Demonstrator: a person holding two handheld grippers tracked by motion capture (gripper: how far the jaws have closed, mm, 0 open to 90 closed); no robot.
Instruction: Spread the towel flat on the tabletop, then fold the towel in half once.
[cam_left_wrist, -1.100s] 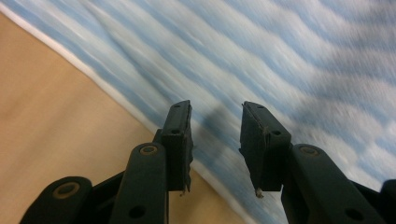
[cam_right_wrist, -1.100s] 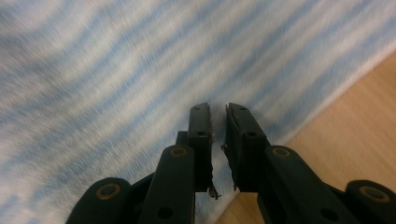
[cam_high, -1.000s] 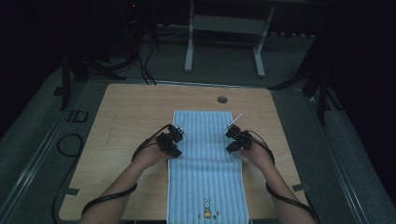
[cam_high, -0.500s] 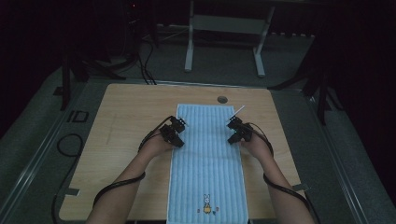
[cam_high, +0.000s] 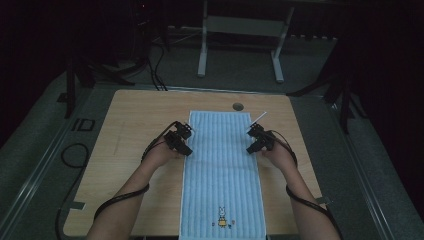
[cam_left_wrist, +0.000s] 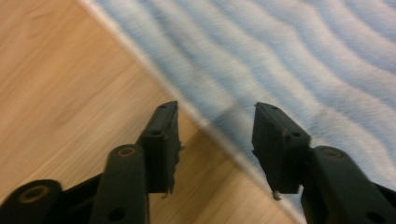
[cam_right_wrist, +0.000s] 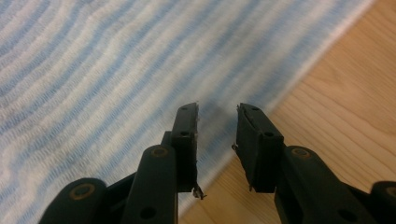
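Both hands have slid up the towel toward twelve o'clock, jaws just been opening!
Left gripper (cam_high: 186, 141) spread over the blue striped towel's (cam_high: 222, 165) nine o'clock edge, right gripper (cam_high: 253, 140) parted at its three o'clock edge, nothing pinched; towel lies flat along the wooden table (cam_high: 135, 120).

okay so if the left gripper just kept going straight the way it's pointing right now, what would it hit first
Most likely the long edge of the blue striped towel, where it meets the wooden table. The left gripper points down at that edge with its jaws apart and nothing between them; depth is hard to judge.
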